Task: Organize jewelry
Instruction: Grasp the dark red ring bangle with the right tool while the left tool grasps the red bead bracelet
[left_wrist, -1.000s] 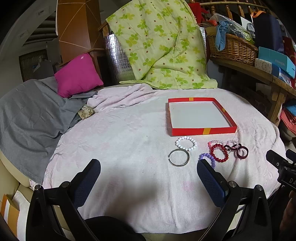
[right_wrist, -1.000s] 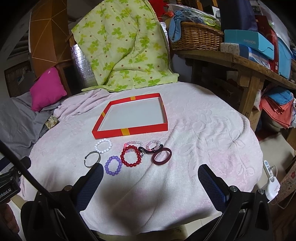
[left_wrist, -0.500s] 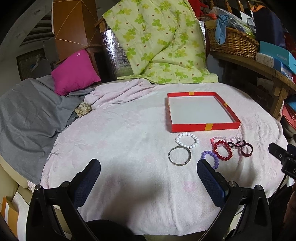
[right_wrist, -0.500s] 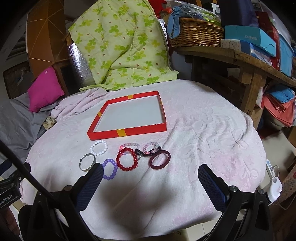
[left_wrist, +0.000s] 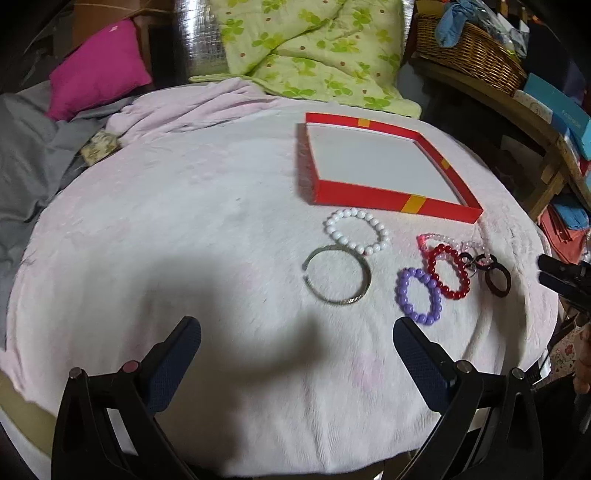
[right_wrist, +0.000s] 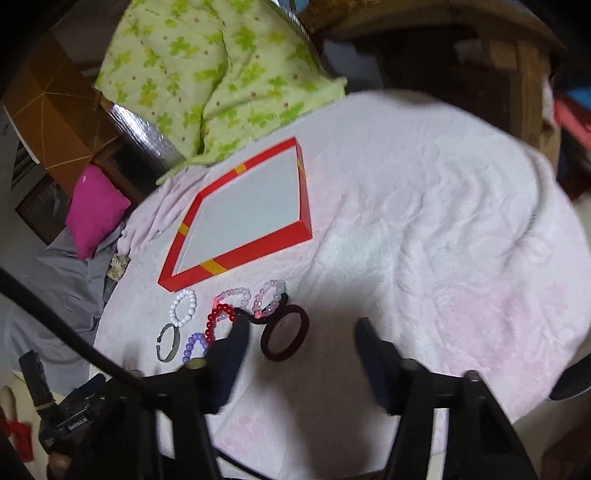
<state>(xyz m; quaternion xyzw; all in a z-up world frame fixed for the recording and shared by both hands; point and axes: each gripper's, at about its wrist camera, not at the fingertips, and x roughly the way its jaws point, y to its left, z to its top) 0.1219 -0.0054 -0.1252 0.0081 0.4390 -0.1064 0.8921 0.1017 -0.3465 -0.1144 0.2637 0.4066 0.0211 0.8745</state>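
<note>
A shallow red box (left_wrist: 371, 197) with a white floor sits on the pink cloth; it also shows in the right wrist view (right_wrist: 236, 258). In front of it lie a white bead bracelet (left_wrist: 356, 230), a silver bangle (left_wrist: 336, 275), a purple bead bracelet (left_wrist: 418, 290), a red bead bracelet (left_wrist: 448, 271), pale pink bead bracelets (right_wrist: 267, 297) and a dark maroon bangle (right_wrist: 284, 331). My left gripper (left_wrist: 295, 347) is open and empty, just short of the silver bangle. My right gripper (right_wrist: 301, 343) is open and empty, low over the maroon bangle, its left finger beside the red beads.
The round table (left_wrist: 184, 229) is covered by a pink cloth. A green quilt (left_wrist: 306, 48), a magenta cushion (left_wrist: 98, 70) and grey fabric (left_wrist: 26, 158) lie behind and left. A wooden shelf with a wicker basket (left_wrist: 469, 44) and boxes stands at the right.
Both grippers have moved forward and lower toward the jewelry. The right gripper has tilted and dropped close to the maroon bangle. Nothing has been picked up.
</note>
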